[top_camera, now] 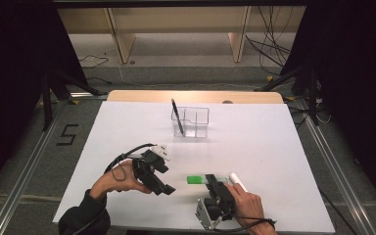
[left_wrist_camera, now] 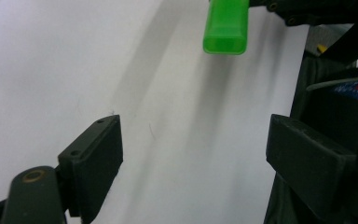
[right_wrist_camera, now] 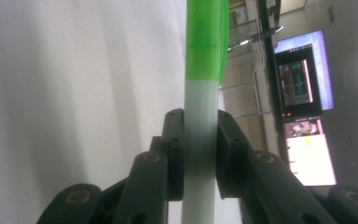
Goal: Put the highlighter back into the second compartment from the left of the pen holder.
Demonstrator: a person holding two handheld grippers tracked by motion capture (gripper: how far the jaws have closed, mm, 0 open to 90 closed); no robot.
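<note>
While the marker hangs in one grip only, these points hold.
Marker: the marker (top_camera: pixel 210 179), white barrel with a green cap (left_wrist_camera: pixel 226 28), lies level just above the table (top_camera: pixel 254 147), near the front edge, cap toward the left gripper.
Right gripper: the right gripper (right_wrist_camera: pixel 200 154) has both jaws pressed on the white barrel, well behind the cap.
Left gripper: the left gripper (top_camera: pixel 169 188) stands with jaws wide apart and nothing between them, just beside the cap end.
Bin: a clear bin (top_camera: pixel 191 122) sits mid-table, well apart, with a black pen (top_camera: pixel 177 116) leaning in it.
Risk: my guess is the smooth barrel could slide or twist in the pads if the hand tilts.
Risk: if the left jaws close off-centre on the cap, they may knock it aside.
Writing: a black "5" (top_camera: pixel 67 134) is marked on the floor left of the table; no brand on the marker is readable.
</note>
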